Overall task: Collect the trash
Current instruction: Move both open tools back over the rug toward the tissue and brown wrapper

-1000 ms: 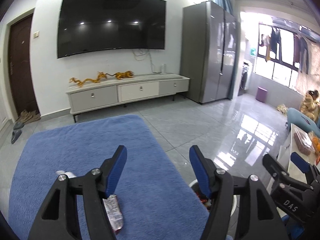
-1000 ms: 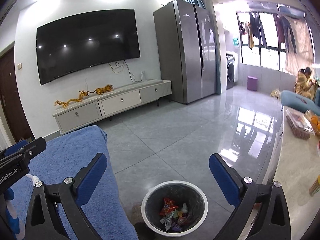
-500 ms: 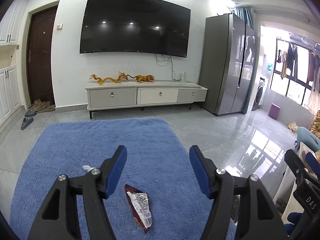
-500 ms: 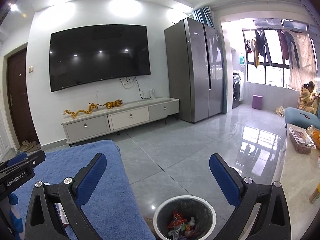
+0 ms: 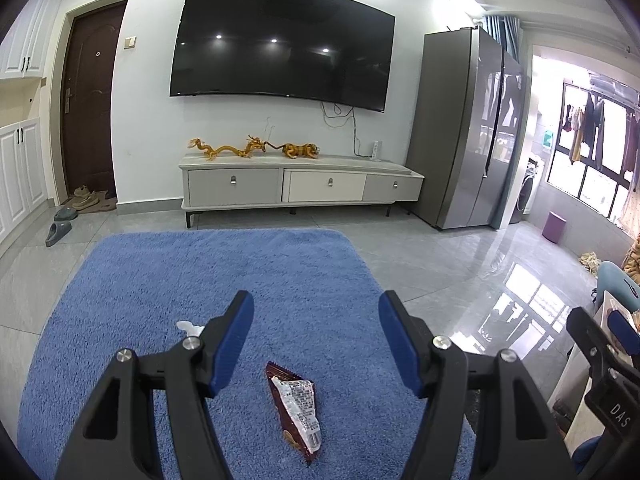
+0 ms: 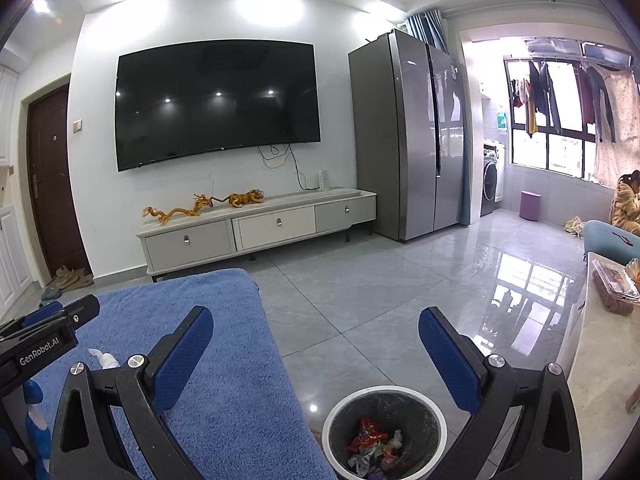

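Two pieces of trash lie on the blue carpet (image 5: 216, 276) in my left wrist view: a brown snack wrapper (image 5: 296, 408) with a white label, which is flat on the pile between my two blue finger pads and a little below them in the frame, and a small crumpled white tissue (image 5: 187, 326), which is just behind the tip of the left pad. My left gripper (image 5: 316, 344) hangs above the carpet with its fingers wide apart and nothing between them. At the right edge I see a part of my right gripper (image 5: 600, 364). Behind the carpet stands a low TV cabinet (image 5: 300, 186) with golden dragon figures (image 5: 224, 148), and a big television (image 5: 280, 52) is on the wall. In my right wrist view, the right gripper (image 6: 316, 352) is also spread wide and holds nothing. Below it, on the grey tile floor (image 6: 380, 292) just beside the carpet edge, stands a round trash bin (image 6: 384, 432) with a white rim, and colourful wrappers are inside. The white tissue (image 6: 103, 358) is seen on the carpet (image 6: 224, 400) near my left pad, and the left gripper (image 6: 44, 340) enters from the left side. A grey refrigerator (image 6: 408, 132) stands beside the cabinet.
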A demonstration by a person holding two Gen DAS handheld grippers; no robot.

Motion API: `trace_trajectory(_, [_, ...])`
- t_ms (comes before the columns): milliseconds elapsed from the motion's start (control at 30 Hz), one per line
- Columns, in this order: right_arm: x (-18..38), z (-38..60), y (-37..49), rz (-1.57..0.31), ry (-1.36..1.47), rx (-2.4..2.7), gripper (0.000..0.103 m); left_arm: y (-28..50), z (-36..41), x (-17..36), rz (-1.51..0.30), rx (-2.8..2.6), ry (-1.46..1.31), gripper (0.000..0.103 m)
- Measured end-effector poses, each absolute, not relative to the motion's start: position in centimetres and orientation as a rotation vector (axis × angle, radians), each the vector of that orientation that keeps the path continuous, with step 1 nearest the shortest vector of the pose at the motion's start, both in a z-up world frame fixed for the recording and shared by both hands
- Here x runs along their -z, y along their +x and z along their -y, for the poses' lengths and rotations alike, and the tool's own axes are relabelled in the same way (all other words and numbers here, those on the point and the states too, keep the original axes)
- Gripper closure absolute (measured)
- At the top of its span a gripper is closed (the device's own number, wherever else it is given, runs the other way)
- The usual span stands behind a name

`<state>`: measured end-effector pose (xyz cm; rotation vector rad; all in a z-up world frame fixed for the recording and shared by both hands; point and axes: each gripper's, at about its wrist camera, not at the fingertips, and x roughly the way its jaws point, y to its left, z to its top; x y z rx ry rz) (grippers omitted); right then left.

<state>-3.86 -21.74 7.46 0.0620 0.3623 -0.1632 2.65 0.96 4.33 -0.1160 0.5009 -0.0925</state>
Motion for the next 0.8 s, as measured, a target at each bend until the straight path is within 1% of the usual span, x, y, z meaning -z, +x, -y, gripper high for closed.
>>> trace_trajectory(67, [-7.3, 21.6, -3.8, -0.365, 0.065, 0.162, 0.0, 3.0, -0.6, -4.5, -0.502, 0.091, -0.117, 0.036])
trace_trajectory(133, [-7.3, 21.6, -3.7, -0.367, 0.066, 0.161, 0.0, 3.1, -0.6, -4.5, -0.5, 0.089, -0.117, 0.03])
trace_trajectory(433, [-6.7, 21.1, -3.2, -0.397, 0.063, 0.106, 0.0, 4.0, -1.9, -4.2, -0.512, 0.075, -0.135, 0.029])
trace_trajectory(633, [-5.6, 19.6, -1.8, -0.454, 0.078, -0.037, 0.0, 6.0, -7.4, -4.3, -0.51, -0.051, -0.186, 0.029])
trace_trajectory(800, [-3.5, 16.5, 0.2, -0.555, 0.063, -0.202, 0.0, 7.3, -12.3, -3.4, -0.524, -0.158, -0.225, 0.029])
